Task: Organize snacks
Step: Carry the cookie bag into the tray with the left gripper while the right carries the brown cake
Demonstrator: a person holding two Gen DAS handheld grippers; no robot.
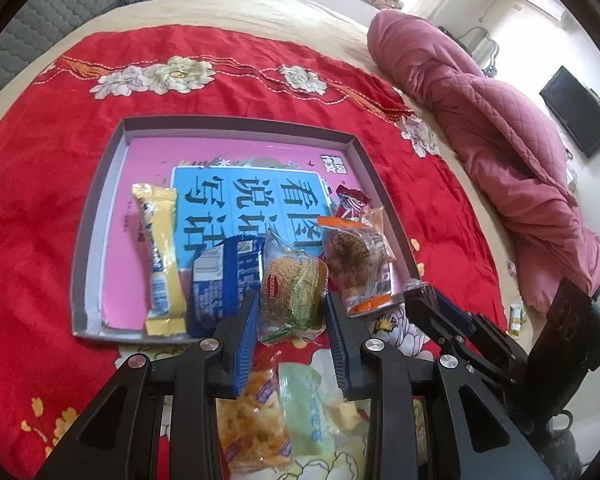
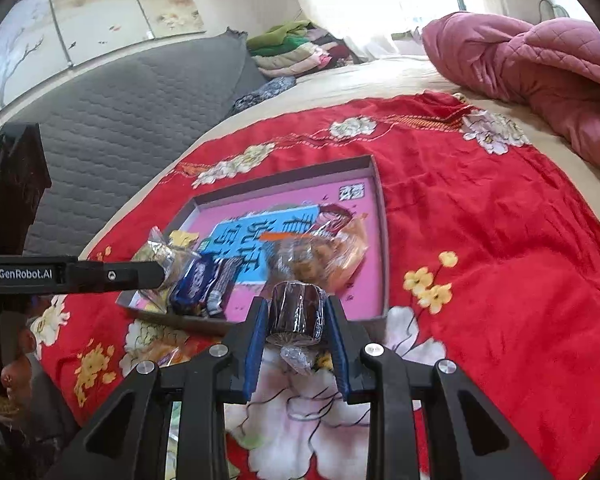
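Left gripper [image 1: 292,308] clamped on green-print cake packet [image 1: 294,286], held over tray [image 1: 236,126] near edge, next to blue packet [image 1: 220,280]: lining up row. Right gripper [image 2: 296,320] clamped on dark wrapped roll [image 2: 298,306] above tray's near right corner, likely staged for drop.

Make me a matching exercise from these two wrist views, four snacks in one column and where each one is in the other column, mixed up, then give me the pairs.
Things
1. long yellow plastic snack bar wrapper
2. round golden cake in clear green-printed wrapper
3. small dark cylindrical snack in clear wrap
4. clear orange-banded bag with a brown pastry

Places
A. between the right gripper's blue pads
B. near the box's right wall
C. between the left gripper's blue pads
D. lying in the pink-lined shallow cardboard box, near its left wall

Pairs: 1-D, 2-C, 3-A, 4-B
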